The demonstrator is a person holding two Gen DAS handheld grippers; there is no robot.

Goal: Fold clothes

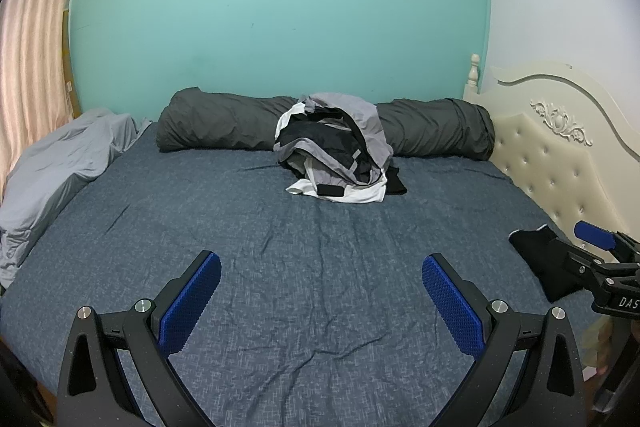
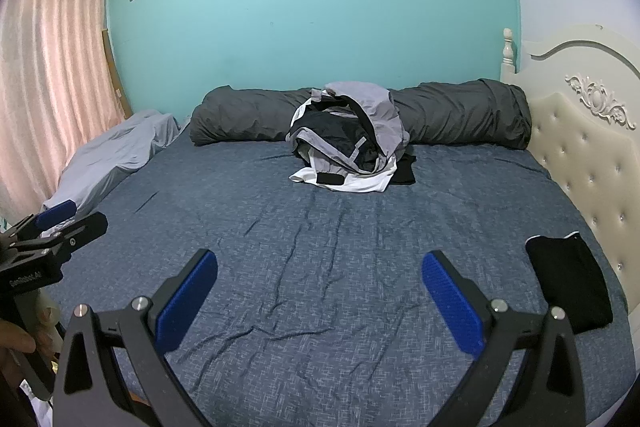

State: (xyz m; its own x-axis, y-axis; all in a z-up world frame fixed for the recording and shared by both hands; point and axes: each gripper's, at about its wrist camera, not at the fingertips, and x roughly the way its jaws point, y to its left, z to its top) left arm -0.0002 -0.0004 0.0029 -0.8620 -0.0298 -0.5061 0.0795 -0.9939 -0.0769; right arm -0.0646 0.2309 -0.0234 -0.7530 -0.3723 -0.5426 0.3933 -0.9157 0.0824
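Clothes pile [image 1: 334, 151] by far bed edge, bare sheet [image 1: 320, 267] before both grippers' spread, empty fingers [image 1: 192, 303].

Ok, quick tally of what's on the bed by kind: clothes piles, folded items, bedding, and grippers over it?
Unfolded clothes pile: 1
Folded black garment: 1
Rolled dark grey duvet: 1
Light grey bedding heap: 1
Grippers, both open: 2, left gripper and right gripper
Total: 6

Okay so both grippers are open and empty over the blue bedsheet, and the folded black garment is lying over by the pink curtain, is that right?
Not quite. The folded black garment lies by the cream tufted headboard, not the pink curtain, as the right wrist view shows. The rest holds: left gripper and right gripper are open and empty over the blue bedsheet.
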